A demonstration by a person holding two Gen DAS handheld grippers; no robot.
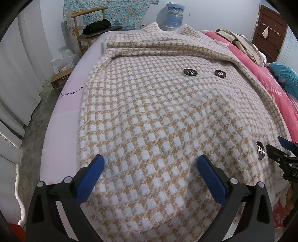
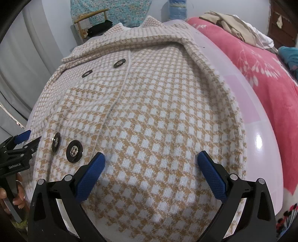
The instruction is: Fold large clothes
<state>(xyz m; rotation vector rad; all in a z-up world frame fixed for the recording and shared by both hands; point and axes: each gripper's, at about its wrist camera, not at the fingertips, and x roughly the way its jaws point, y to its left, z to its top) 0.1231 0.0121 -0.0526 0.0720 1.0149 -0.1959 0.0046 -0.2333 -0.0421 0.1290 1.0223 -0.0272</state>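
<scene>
A tan-and-white checked knit coat [image 1: 152, 115] with large black buttons [image 1: 190, 72] lies spread front-up on a pale pink board [image 1: 61, 141], its sleeves folded across the chest. In the right wrist view the same coat [image 2: 149, 115] fills the frame, with buttons [image 2: 74, 151] near the hem. My left gripper [image 1: 151, 163] hovers open over the hem's left half, nothing between its blue pads. My right gripper [image 2: 151, 160] hovers open over the hem's right half. Each gripper shows at the other view's edge: the right gripper [image 1: 279, 149], the left gripper [image 2: 28, 139].
A pink floral blanket [image 2: 264, 74] with a heap of clothes [image 1: 240, 44] lies to the right of the board. A wooden chair [image 1: 89, 28], a water jug [image 1: 174, 14] and a low stool [image 1: 59, 80] stand beyond the board's far and left sides. A hand [image 2: 16, 197] holds the left gripper's handle.
</scene>
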